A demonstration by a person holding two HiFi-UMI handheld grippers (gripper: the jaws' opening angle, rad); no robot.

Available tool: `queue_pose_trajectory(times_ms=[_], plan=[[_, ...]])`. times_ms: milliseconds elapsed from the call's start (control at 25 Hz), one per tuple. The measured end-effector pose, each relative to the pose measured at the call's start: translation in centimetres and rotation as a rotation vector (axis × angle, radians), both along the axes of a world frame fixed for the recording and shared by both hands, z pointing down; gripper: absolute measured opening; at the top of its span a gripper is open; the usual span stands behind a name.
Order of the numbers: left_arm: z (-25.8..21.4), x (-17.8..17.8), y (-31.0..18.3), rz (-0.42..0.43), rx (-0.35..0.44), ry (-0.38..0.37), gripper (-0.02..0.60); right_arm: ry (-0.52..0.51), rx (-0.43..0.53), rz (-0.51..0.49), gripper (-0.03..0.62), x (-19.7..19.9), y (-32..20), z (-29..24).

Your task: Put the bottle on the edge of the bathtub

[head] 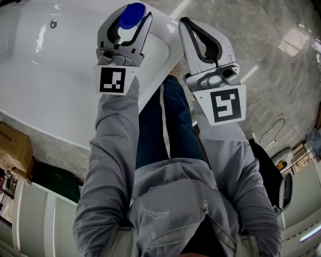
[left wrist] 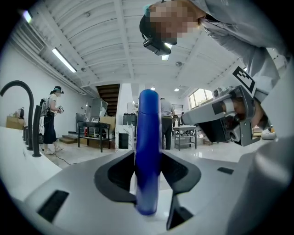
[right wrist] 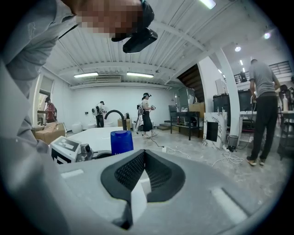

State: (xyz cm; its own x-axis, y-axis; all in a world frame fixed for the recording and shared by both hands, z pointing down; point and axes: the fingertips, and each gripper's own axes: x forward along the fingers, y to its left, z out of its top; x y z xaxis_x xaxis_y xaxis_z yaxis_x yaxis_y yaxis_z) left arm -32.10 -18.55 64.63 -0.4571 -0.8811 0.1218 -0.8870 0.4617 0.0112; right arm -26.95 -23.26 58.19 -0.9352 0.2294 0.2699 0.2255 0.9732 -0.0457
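Note:
My left gripper (head: 131,20) is shut on a white bottle with a blue cap (head: 132,15), held over the rim of the white bathtub (head: 60,75). In the left gripper view the blue cap (left wrist: 148,151) stands upright between the two dark pads, filling the gap. To its right my right gripper (head: 188,24) hangs over the marble floor beside the tub, jaws shut with nothing between them. From the right gripper view (right wrist: 143,156) the blue cap (right wrist: 121,141) shows to the left, with the tub's black faucet (right wrist: 117,114) beyond it.
A black faucet (left wrist: 25,114) rises at the tub's far end. Cardboard boxes (head: 12,148) sit at the left by the tub. A cable (head: 273,128) lies on the marble floor. Other people, tables and shelves stand far off in the room.

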Motion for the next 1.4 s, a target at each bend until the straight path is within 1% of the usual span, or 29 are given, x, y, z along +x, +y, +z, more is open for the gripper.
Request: queue_pose_trajectory(times_ms=[160,240,320,440,600,800,920,960,1000,1040,1080,1120,1200,1400], plan=[[0.5,0.4,-0.1,0.014,-0.037,0.017,0.168,-0.006,-0.004,-0.001,0.003,0.5,0.1,-0.7],[0.9,0.5,-0.3,0.025,-0.065,0.031,0.203,-0.009,-0.005,-0.001,0.003,0.7,0.2,-1.2],[1.3,0.7,-0.2,0.025,-0.082,0.066,0.239,-0.013,-0.007,-0.001,0.003,0.8,0.5,-1.7],[2.1,0.6,0.3,-0.016,-0.1,0.121,0.28,-0.017,-0.013,0.0,0.003,1.2,0.6,-2.5],[2.1,0.9,1.4,-0.08,-0.115,0.178,0.288,-0.025,-0.013,0.002,0.003,1.9,0.6,-3.6],[0.8,2.2,3.1,-0.115,-0.133,0.227,0.288,-0.034,-0.01,-0.005,0.003,2.4,0.9,-5.5],[-1.1,2.7,4.2,-0.155,-0.153,0.23,0.286,-0.019,-0.018,0.005,0.003,2.9,0.9,-6.7],[-1.9,2.9,4.4,-0.174,-0.161,0.222,0.28,-0.017,-0.025,0.012,0.003,3.1,0.8,-7.2],[-2.8,3.1,4.6,-0.193,-0.168,0.211,0.22,-0.017,-0.03,0.018,0.003,3.3,0.7,-7.8],[-3.8,3.3,4.8,-0.21,-0.171,0.199,0.101,-0.019,-0.033,0.021,0.003,3.5,0.6,-8.4],[-5.0,3.5,4.7,-0.222,-0.169,0.189,0.051,-0.024,-0.033,0.024,0.003,3.7,0.6,-9.0],[-6.3,3.7,4.6,-0.228,-0.16,0.181,0.032,-0.031,-0.03,0.025,0.003,3.8,0.5,-9.8],[-9.3,4.1,4.1,-0.231,-0.133,0.169,0.015,-0.042,-0.021,0.028,0.003,4.0,0.4,-11.5],[-18.4,5.7,2.6,-0.208,-0.064,0.128,0.006,-0.073,0.006,0.071,0.003,5.1,-0.7,-16.8]])
